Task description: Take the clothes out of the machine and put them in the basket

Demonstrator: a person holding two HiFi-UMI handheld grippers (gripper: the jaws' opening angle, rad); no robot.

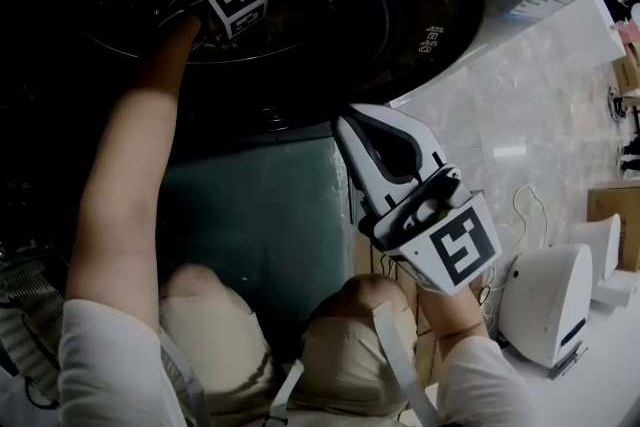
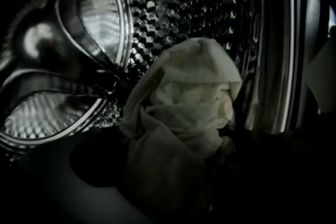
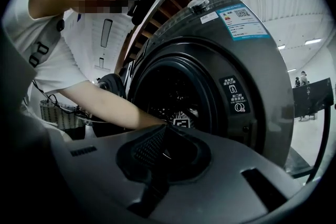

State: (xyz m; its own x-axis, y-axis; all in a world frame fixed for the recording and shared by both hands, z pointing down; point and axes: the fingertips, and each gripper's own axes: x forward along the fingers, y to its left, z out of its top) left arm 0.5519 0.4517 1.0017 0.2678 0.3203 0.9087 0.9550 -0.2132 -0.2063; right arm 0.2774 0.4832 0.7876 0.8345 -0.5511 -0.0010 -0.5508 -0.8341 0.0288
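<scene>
My left gripper (image 2: 173, 191) reaches deep into the washing machine's steel drum (image 2: 184, 2). It is shut on a crumpled off-white cloth (image 2: 184, 107), which stands up between the dark jaws. In the head view only its marker cube (image 1: 233, 0) and the forearm show inside the dark opening of the machine (image 1: 430, 5). My right gripper (image 1: 347, 122) hangs outside, below the door opening and above the knees, jaws together and holding nothing. From the right gripper view the machine's round opening (image 3: 173, 97) is ahead, with the person's arm going into it. A woven basket (image 3: 56, 115) stands at the left.
The person kneels in front of the machine. White appliances (image 1: 545, 300) with a cable and cardboard boxes (image 1: 612, 215) sit on the pale floor at the right. The basket's weave (image 1: 30, 300) shows at the lower left of the head view.
</scene>
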